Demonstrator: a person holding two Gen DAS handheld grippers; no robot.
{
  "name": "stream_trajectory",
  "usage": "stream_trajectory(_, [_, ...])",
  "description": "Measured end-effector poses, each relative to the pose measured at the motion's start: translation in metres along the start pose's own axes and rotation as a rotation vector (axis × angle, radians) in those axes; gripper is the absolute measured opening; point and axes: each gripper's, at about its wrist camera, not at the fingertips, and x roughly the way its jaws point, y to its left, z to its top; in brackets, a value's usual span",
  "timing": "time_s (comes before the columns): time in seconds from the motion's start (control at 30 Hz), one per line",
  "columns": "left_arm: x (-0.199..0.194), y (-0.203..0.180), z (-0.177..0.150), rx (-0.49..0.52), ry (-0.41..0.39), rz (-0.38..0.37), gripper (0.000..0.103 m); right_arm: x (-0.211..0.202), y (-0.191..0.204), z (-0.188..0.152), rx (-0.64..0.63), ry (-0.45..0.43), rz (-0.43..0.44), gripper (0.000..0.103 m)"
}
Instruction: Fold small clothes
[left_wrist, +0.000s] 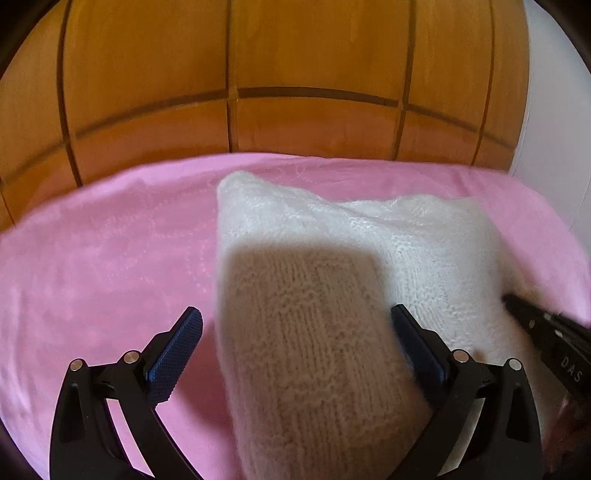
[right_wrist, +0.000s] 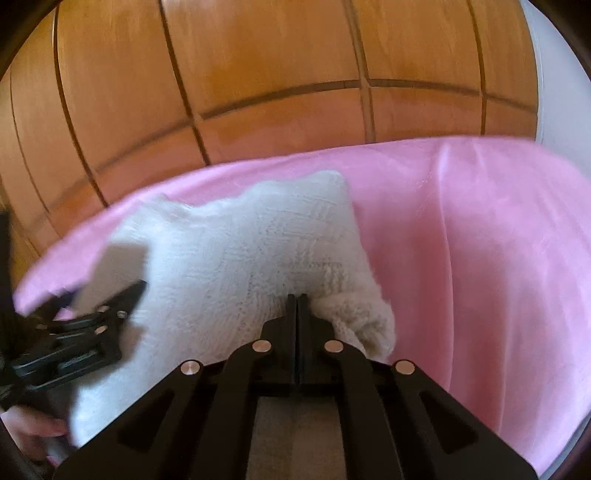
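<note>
The right claw (right_wrist: 297, 301) pinches the white knit (right_wrist: 229, 251); the left claw (left_wrist: 295, 328) is spread around its edge. Best to lift evenly over the pink sheet (right_wrist: 480, 240), judging from here.

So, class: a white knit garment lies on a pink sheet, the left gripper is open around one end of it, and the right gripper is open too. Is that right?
Not quite. The right gripper is shut, its jaws pressed together on the garment, as the right wrist view shows. The rest stands: the white knit lies on the pink sheet and the left gripper is open around one end.
</note>
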Motion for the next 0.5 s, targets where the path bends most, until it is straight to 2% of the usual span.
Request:
stream_trajectory(0.03, [-0.004,0.008,-0.002,-0.053,0.013,-0.051,0.1,-0.005,-0.005,0.0,0.033,-0.002,0.034,0.009])
stream_trajectory(0.07, [-0.009,0.018,-0.004,-0.113,0.029,-0.102,0.1,-0.013,-0.012,-0.001,0.077,-0.004,0.079,0.025])
stream_trajectory(0.13, [-0.013,0.032,-0.011,-0.218,0.062,-0.175,0.1,-0.025,-0.02,0.003,0.129,-0.009,0.144,0.045])
stream_trajectory(0.23, [-0.022,0.051,-0.023,-0.368,0.094,-0.247,0.1,-0.034,-0.023,0.002,0.133,0.005,0.142,0.048])
stream_trajectory(0.27, [-0.025,0.055,-0.026,-0.394,0.094,-0.257,0.1,-0.035,-0.025,0.002,0.137,0.017,0.129,0.055])
stream_trajectory(0.37, [-0.034,0.059,-0.028,-0.397,0.089,-0.257,0.1,-0.03,-0.036,0.0,0.199,0.068,0.107,0.056])
stream_trajectory(0.5, [-0.031,0.055,-0.03,-0.37,0.134,-0.301,0.1,-0.016,-0.06,-0.006,0.373,0.124,0.228,0.056])
